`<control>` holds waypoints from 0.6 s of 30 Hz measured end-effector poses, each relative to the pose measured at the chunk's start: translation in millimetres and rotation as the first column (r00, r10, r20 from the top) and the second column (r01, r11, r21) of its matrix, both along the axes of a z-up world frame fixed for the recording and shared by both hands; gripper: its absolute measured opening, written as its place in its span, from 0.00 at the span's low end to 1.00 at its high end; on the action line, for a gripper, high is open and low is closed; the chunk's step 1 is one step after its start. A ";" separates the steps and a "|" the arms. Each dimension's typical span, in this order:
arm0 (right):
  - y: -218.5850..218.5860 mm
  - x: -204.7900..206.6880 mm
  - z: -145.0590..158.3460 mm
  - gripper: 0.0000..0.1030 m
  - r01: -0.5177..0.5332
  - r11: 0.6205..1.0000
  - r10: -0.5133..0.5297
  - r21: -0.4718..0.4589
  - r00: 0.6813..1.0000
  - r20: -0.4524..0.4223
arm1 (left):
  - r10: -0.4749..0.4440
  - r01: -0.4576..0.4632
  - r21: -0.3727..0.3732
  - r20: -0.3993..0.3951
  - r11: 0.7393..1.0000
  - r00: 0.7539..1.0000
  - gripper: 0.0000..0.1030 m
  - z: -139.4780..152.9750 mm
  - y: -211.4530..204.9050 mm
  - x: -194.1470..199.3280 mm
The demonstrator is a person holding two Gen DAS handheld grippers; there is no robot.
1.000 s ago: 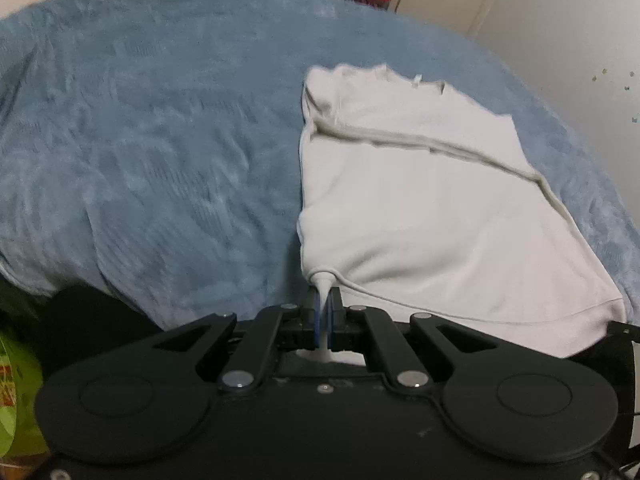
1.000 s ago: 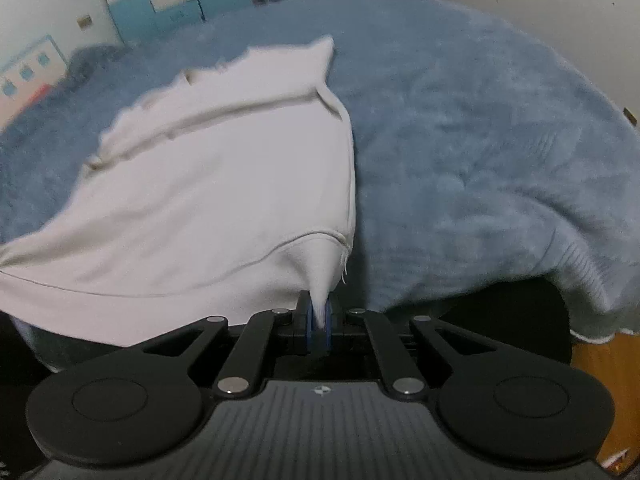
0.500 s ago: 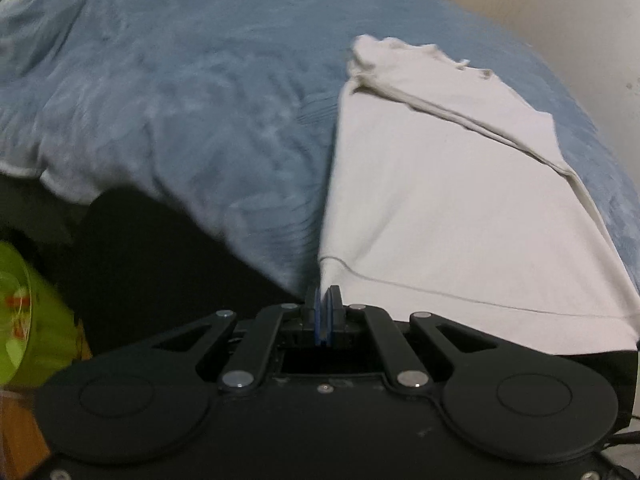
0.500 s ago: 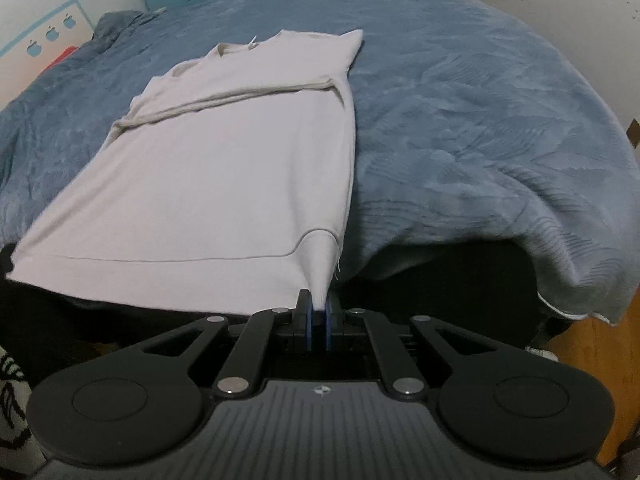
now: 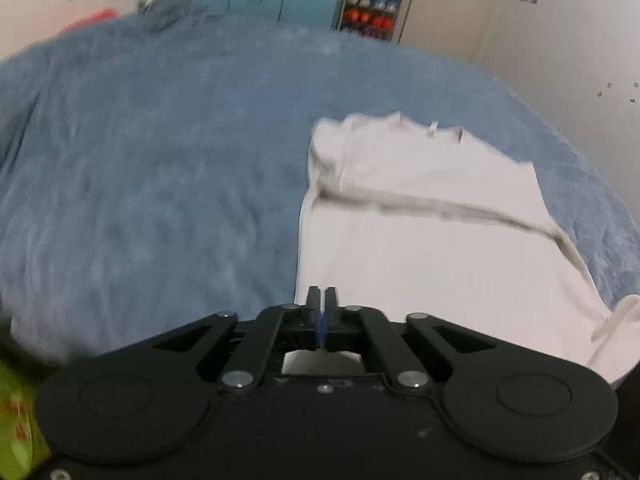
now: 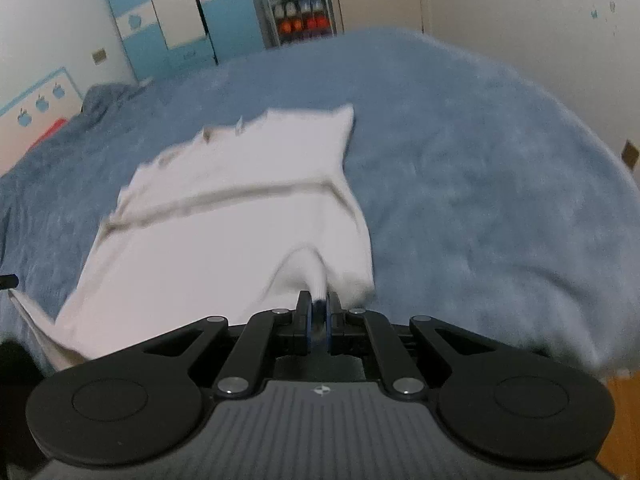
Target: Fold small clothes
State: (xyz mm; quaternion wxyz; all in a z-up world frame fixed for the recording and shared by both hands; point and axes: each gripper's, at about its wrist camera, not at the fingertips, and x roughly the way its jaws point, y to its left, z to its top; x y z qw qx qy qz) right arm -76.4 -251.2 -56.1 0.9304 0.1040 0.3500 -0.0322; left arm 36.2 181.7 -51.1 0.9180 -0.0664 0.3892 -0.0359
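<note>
White shirt on blue blanket, hem corners clamped in both jaws.

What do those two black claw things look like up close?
Both are matte black. Each has two round discs, angled link bars with silver pivots, and narrow fingers with blue pads. The right gripper has a ribbed grey plate; the left gripper is plain black.

Cream shirt soft matt knit cloth with stitched hems, lying on a plush, fuzzy blue blanket; both grippers matt black plastic with bright metal rivets, right gripper body ribbed grey; glossy orange wood floor at the edge.
</note>
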 end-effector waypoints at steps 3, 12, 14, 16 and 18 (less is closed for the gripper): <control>4.8 55.6 25.0 0.05 -0.047 0.999 0.048 -0.008 0.986 0.157 | -0.010 -0.005 0.091 0.160 0.996 0.987 0.00 30.2 -14.2 58.3; 20.7 147.4 61.0 0.05 -0.122 0.989 0.137 -0.080 0.967 0.215 | -0.090 0.063 0.092 0.323 0.994 0.942 0.36 101.7 -38.2 91.9; 21.5 137.5 45.6 0.05 -0.134 0.987 0.148 -0.085 0.971 0.186 | -0.144 0.120 0.128 0.201 0.984 0.969 0.41 62.7 -38.0 84.6; 24.2 129.8 35.8 0.05 -0.128 0.988 0.141 -0.086 0.976 0.164 | -0.131 0.123 0.146 0.043 0.982 0.990 0.41 17.2 -34.1 83.9; 21.1 122.0 28.9 0.05 -0.116 0.990 0.127 -0.085 0.981 0.148 | -0.131 0.146 0.153 -0.102 0.977 0.986 0.41 -26.4 -31.5 84.2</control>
